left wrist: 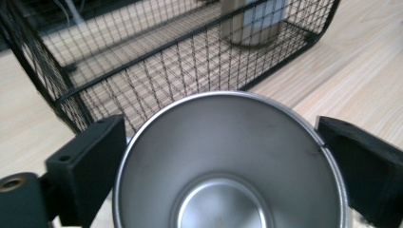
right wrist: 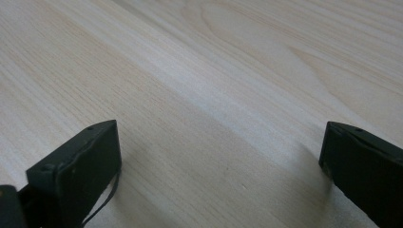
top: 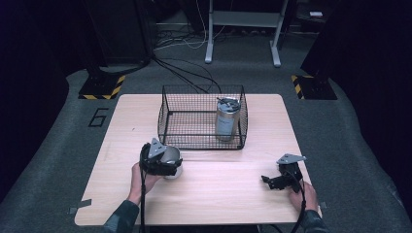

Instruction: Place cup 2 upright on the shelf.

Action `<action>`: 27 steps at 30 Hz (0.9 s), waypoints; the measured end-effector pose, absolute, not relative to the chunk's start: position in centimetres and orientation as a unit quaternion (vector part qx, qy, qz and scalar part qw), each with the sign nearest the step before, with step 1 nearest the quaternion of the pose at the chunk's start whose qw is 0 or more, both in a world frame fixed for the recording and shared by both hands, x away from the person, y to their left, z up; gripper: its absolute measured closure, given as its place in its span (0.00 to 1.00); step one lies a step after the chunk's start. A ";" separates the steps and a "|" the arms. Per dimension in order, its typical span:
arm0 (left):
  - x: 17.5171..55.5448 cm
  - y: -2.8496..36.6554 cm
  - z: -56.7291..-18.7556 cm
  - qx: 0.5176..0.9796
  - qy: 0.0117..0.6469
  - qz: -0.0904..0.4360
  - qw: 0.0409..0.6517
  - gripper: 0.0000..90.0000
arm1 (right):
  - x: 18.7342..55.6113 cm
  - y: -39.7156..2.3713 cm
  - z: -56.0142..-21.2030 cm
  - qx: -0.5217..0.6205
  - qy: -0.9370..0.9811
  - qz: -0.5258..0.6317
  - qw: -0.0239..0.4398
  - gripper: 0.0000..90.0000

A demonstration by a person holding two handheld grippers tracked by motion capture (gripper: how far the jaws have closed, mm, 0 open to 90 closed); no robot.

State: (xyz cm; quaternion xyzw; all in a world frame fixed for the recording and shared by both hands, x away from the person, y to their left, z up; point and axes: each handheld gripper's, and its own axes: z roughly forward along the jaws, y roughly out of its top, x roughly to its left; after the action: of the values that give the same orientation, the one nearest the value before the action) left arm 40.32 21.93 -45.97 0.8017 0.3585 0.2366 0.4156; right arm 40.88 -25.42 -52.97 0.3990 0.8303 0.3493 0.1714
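A steel cup [top: 173, 158] sits between the jaws of my left gripper [top: 167, 167], just in front of a black wire basket [top: 194, 121]. In the left gripper view the cup [left wrist: 228, 166] faces the camera with its mouth open and empty, and the left gripper [left wrist: 221, 130] is shut on its rim from both sides. A lidded steel tumbler [top: 227, 119] stands upright in the basket's right half, and its base [left wrist: 254, 23] shows through the basket mesh [left wrist: 142, 66]. My right gripper [top: 271, 181] rests low at the table's right front, and its jaws [right wrist: 218, 142] stand wide open around bare wood.
The wooden table [top: 233, 194] has free room in the middle and front. A person's hands [top: 141, 182] come in from the bottom edge. Cables, black stands and a grey frame lie on the floor beyond the table.
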 end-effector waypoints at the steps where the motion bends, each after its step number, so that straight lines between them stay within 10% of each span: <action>1: 40.4 21.9 -46.0 0.802 0.358 0.236 0.416 0.07 | 40.9 -25.4 -53.0 0.399 0.830 0.349 0.171 0.00; 27: 39.8 21.4 -42.5 0.803 0.325 0.237 0.440 0.07 | 40.9 -25.4 -53.0 0.399 0.830 0.349 0.171 0.00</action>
State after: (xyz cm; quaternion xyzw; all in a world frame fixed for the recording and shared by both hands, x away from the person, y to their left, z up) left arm 39.77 21.37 -42.52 0.8027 0.3246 0.2375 0.4402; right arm 40.88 -25.42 -52.97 0.3990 0.8303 0.3494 0.1713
